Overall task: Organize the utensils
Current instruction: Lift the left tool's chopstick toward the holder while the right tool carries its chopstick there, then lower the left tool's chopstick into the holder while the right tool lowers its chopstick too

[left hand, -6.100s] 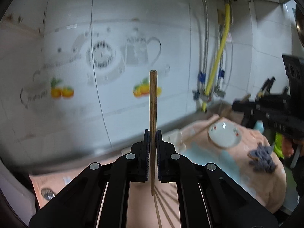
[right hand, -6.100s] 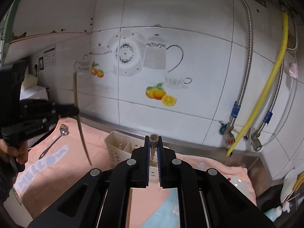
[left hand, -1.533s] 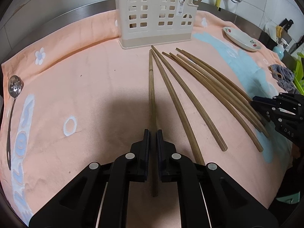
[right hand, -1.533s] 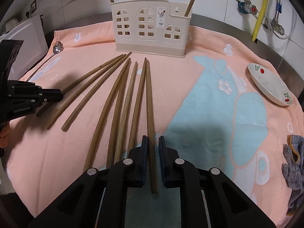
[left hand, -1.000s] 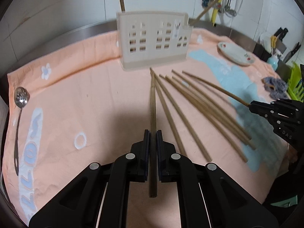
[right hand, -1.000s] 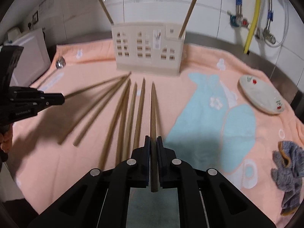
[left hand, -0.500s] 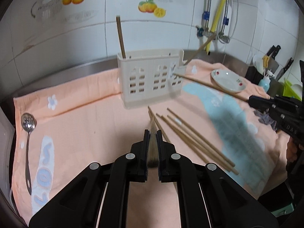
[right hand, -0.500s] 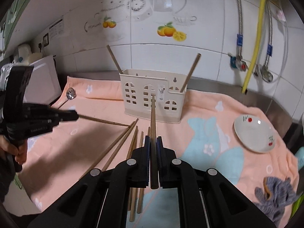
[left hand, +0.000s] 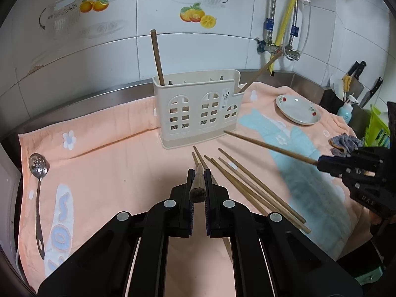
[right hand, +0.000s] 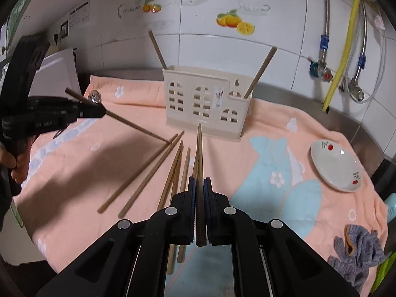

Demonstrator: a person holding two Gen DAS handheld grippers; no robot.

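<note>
Your left gripper point(left hand: 198, 185) is clamped on one chopstick point(left hand: 197, 188), lifted off the towel point(left hand: 111, 168). Your right gripper point(right hand: 200, 198) pinches another chopstick point(right hand: 199, 163), aimed at the cream holder point(right hand: 205, 104). Loose chopsticks point(right hand: 148, 173) lie between.

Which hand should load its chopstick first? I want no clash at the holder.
Probably right: the right tongs aim their chopstick straight at the holder, tip near its base; the left chopstick ends farther back.
</note>
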